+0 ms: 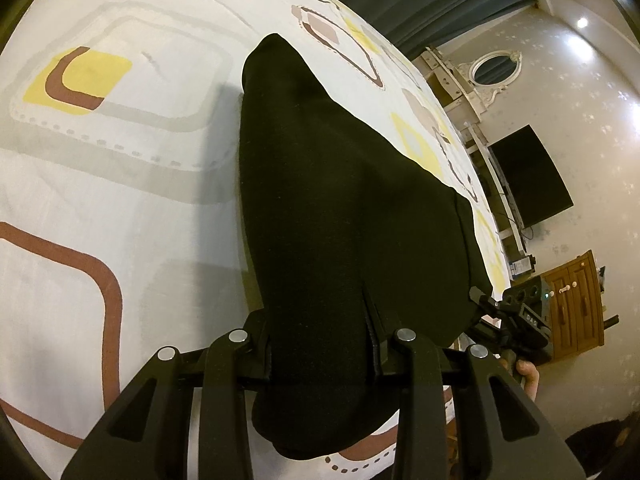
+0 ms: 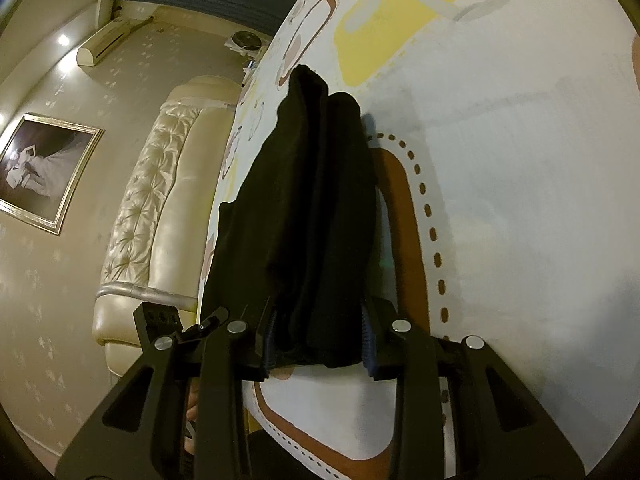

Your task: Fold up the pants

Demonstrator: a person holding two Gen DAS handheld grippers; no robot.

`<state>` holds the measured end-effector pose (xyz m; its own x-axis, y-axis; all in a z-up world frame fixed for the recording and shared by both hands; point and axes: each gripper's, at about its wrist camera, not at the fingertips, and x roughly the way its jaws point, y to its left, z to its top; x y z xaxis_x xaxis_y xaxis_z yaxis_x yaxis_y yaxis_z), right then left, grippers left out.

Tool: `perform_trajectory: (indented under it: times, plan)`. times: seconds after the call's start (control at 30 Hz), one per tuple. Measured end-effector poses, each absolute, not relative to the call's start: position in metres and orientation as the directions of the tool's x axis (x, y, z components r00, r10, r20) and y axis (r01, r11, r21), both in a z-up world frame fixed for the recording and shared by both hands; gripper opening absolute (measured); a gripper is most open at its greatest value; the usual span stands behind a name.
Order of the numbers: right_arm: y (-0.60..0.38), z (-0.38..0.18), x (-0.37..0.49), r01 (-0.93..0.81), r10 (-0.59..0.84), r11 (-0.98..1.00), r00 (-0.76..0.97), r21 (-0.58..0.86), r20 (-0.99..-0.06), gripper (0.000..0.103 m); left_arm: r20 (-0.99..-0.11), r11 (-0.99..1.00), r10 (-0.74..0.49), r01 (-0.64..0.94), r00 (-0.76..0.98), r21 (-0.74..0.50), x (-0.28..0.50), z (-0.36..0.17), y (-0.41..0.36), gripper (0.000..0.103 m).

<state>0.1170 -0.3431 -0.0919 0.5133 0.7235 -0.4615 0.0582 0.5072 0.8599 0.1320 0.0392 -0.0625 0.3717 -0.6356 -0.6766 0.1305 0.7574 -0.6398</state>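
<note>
One pair of black pants [image 1: 340, 216] is held up off a bed [image 1: 100, 184] by two hand-held tools, one at each end of a bunched edge, so the cloth hangs between them and trails away across the patterned bedsheet toward its far side. In the left wrist view, the left tool [image 1: 320, 360] is clenched on a thick gather of the black cloth, which fills the gap between its two fingers and spills below them; the far end of the cloth narrows to a rounded tip resting on the sheet. At the right edge of that view the right tool's tip meets the same cloth, near the bed's edge, with part of a hand behind it. In the right wrist view, the right tool [image 2: 320, 344] is likewise clenched on several stacked folds of the pants, which run forward in long ridges. By my judgement the step in hand is carrying or laying out a lengthwise-doubled pair before the next fold. The next move likely calls for lowering both ends together, keeping the cloth taut, so it lands flat on the sheet without bunching. Count: one pair of pants, two tools, one bed.
</note>
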Motion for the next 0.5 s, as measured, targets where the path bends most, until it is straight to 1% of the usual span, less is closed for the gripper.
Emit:
perform_trajectory:
  times: [0.5]
  plan:
    - [-0.3377,-0.0911,0.1155,0.064,0.723,0.496,0.521,0.866,-0.453,0.032,-0.666,0.751,-0.642,0.133,0.380,-0.647,0.1323,-0.0596,0.0376,0.035]
